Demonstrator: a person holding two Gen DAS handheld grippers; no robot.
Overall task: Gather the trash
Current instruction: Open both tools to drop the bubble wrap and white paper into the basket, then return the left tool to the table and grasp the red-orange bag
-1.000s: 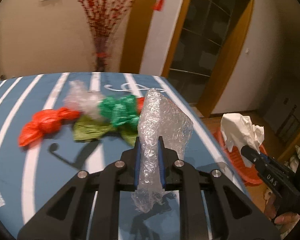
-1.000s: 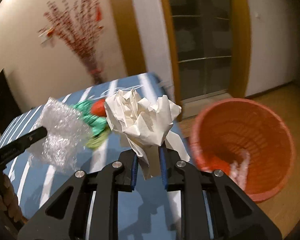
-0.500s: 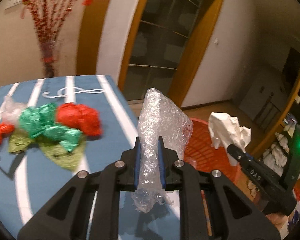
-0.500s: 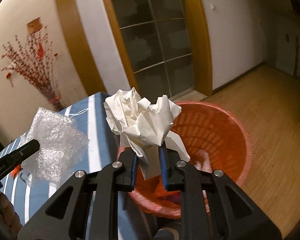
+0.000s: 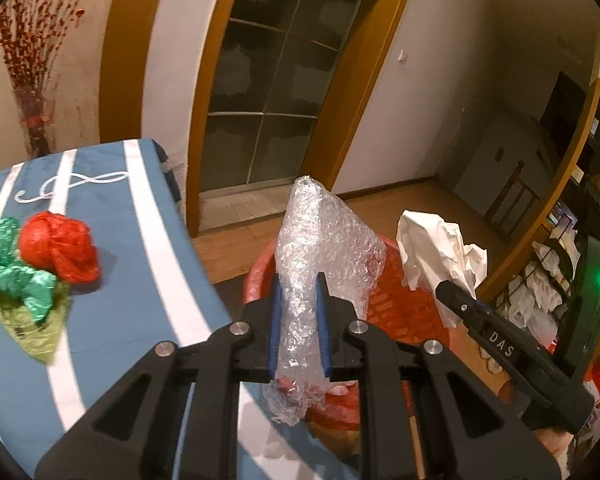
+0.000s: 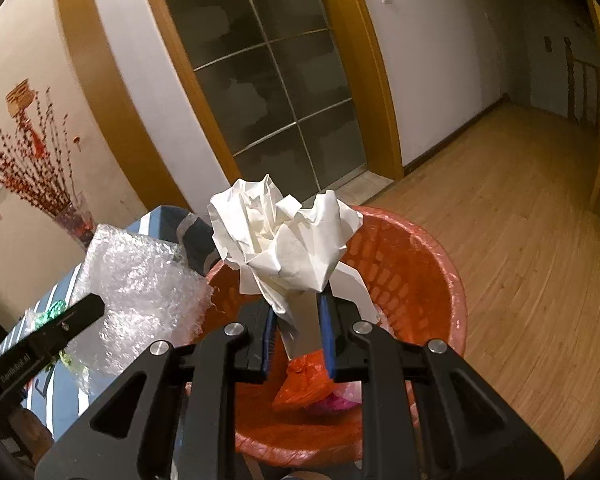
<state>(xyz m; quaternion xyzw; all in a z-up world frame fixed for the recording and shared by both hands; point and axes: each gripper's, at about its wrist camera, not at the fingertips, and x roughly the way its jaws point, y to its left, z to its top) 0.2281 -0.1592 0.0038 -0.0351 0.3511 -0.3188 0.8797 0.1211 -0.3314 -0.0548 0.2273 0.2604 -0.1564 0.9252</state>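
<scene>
Crumpled white paper (image 6: 284,244), clamped in my right jaws, hangs directly above the red plastic basket (image 6: 428,280); left jaws grip clear bubble wrap (image 5: 320,256).

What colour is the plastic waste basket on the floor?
Orange-red plastic waste basket, seen best in the right wrist view.

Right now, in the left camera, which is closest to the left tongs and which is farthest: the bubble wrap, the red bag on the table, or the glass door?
1. Bubble wrap, clamped in the left tongs.
2. Red bag, left, on the table.
3. Glass door, far behind.
</scene>
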